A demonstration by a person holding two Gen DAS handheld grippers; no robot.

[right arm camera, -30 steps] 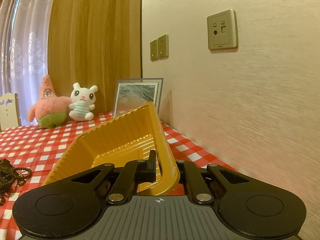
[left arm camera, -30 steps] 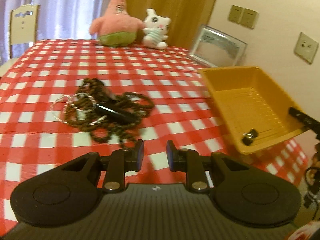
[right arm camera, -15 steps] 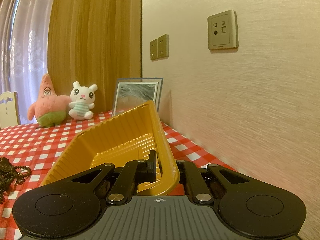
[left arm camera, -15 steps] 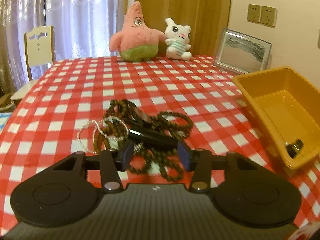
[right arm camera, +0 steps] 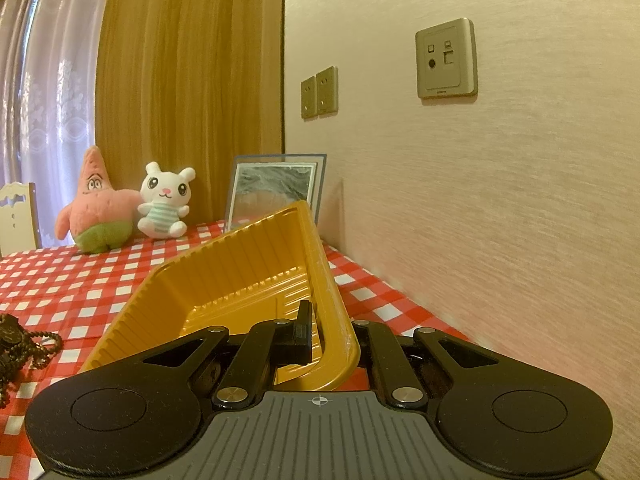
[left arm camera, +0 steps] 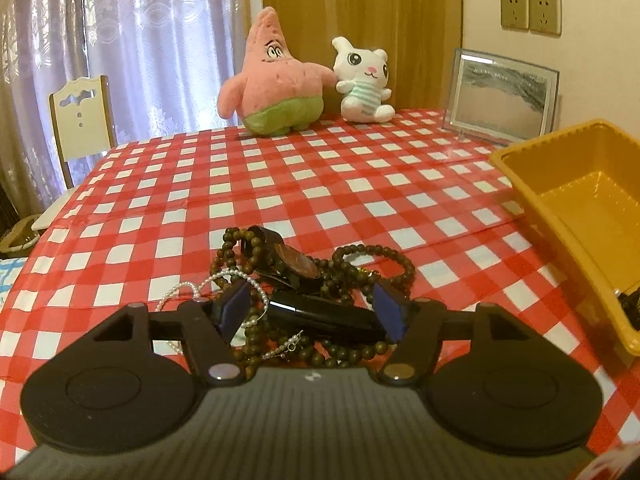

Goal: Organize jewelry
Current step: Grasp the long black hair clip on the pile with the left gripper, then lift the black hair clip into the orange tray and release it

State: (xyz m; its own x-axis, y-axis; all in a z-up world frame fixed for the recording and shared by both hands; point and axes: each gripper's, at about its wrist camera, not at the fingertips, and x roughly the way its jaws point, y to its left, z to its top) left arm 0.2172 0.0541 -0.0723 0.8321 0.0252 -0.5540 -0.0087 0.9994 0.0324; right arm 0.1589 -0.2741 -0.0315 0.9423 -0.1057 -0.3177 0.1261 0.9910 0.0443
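A tangled pile of jewelry [left arm camera: 316, 280] lies on the red-checked tablecloth: brown bead strands, a thin pearl chain [left arm camera: 188, 290], a dark watch [left arm camera: 294, 264] and a glossy black piece [left arm camera: 320, 314]. My left gripper [left arm camera: 312, 310] hangs low over the pile's near side, its jaws opening. The black piece lies between the blue pads [left arm camera: 234, 308], which do not press on it. My right gripper [right arm camera: 320, 330] is shut on the near rim of the yellow tray [right arm camera: 256, 276], which tilts up off the table. In the left wrist view the tray [left arm camera: 560, 200] stands at the right with a small dark item [left arm camera: 630, 304] inside.
A pink star plush [left arm camera: 276, 88], a white bunny plush [left arm camera: 364, 80] and a framed picture [left arm camera: 500, 96] stand along the table's far edge. A chair [left arm camera: 82, 118] stands at the far left. A wall with sockets [right arm camera: 446, 58] runs close along the right.
The left gripper has swung towards the jewelry pile and sunk over it, its jaws spreading from nearly closed to wide around the black piece. The right gripper and tray have not moved.
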